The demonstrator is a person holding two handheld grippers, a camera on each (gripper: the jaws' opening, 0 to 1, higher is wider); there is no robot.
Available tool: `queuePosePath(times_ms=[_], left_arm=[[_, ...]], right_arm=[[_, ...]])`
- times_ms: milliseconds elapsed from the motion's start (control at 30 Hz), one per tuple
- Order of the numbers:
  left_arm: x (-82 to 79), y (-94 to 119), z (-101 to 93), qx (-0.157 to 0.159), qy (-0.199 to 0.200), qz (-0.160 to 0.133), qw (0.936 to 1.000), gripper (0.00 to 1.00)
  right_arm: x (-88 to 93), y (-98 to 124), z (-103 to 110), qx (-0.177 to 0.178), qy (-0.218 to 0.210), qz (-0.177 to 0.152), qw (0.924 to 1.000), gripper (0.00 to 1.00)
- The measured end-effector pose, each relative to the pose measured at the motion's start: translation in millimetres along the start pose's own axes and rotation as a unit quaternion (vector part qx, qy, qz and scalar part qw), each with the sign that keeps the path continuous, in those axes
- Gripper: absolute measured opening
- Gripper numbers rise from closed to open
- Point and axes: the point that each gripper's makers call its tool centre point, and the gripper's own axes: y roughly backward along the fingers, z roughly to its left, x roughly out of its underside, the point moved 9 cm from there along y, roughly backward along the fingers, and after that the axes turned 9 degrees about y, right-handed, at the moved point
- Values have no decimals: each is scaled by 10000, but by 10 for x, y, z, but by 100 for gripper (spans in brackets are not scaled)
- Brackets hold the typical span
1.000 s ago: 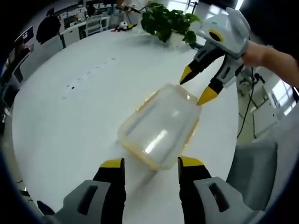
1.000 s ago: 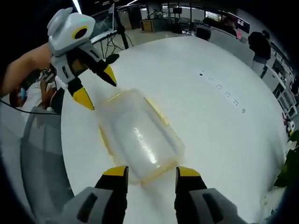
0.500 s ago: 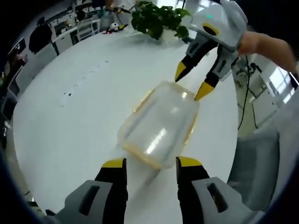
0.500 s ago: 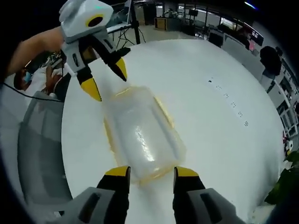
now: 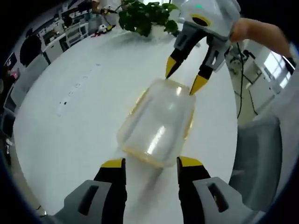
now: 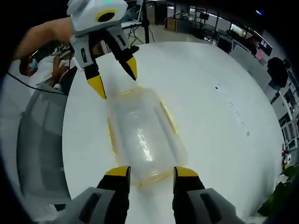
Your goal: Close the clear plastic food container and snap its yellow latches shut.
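Note:
The clear plastic food container (image 5: pixel 156 123) lies on the round white table (image 5: pixel 70 126), its lid on top and yellow latches along the rim; I cannot tell whether the latches are snapped. My left gripper (image 5: pixel 151 163) is open, its yellow-tipped jaws on either side of the container's near short end. My right gripper (image 5: pixel 184 77) is open just above the far short end. In the right gripper view the container (image 6: pixel 142 135) runs away from my right gripper (image 6: pixel 150 171), and my left gripper (image 6: pixel 115 78) hangs open over the opposite end.
A potted plant (image 5: pixel 142 16) stands at the table's far edge. A row of small sockets (image 5: pixel 77 86) is set into the tabletop. A grey chair (image 5: pixel 254 154) stands close to the table edge beside the container. A person's forearm (image 5: pixel 259 32) holds the right gripper.
Both grippers have drawn in toward the container's two short ends. The right gripper's tips have come down to the far rim. The container has stayed where it was.

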Motion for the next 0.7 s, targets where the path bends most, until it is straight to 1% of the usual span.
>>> queuePosePath(times_ms=[300,467,567,700], left_arm=[[-41,-40,-14,27,-301,81,9995,41],[-101,-27,-38,41,-700,116,9975,40],[-128,-18,-46,27,-875,134,9961,40],[-145,-27,-48,53,-973,151,9951,40]], right_arm=[[-17,4,-5,-79,166,37,9998,31],[-34,4,2,-136,274,80,9995,30],[-61,-4,17,-178,366,85,9991,30],[-99,-8,24,-197,441,59,9988,29]])
